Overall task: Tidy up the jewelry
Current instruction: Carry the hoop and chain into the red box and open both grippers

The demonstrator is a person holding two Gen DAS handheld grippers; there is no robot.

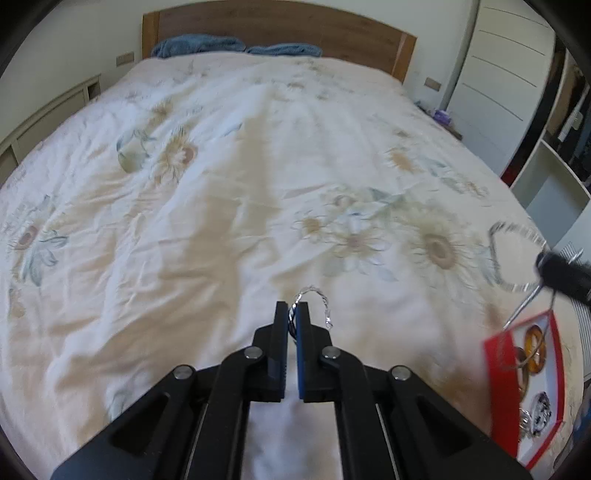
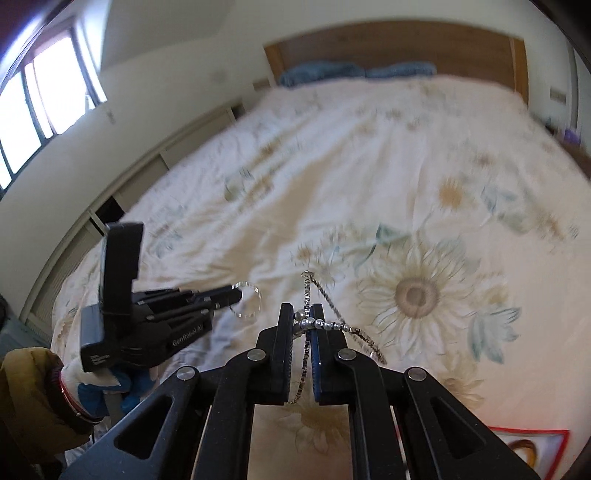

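My left gripper (image 1: 293,308) is shut on a thin silver bracelet (image 1: 318,299) that loops out past its tips, held above the bed. It also shows in the right wrist view (image 2: 236,293) with the silver ring (image 2: 248,300) at its tip. My right gripper (image 2: 302,314) is shut on a silver beaded chain necklace (image 2: 334,325) that dangles to the right and down between the jaws. In the left wrist view the right gripper (image 1: 563,273) appears at the right edge with the necklace loop (image 1: 498,254). A red-rimmed jewelry box (image 1: 526,384) holds amber rings and silver pieces.
A floral duvet (image 1: 229,192) covers the bed, with blue pillows (image 1: 199,46) at a wooden headboard (image 1: 280,26). A white wardrobe (image 1: 506,85) stands on the right, low cabinets (image 2: 177,147) and a window (image 2: 40,96) on the left. The box corner (image 2: 535,448) shows bottom right.
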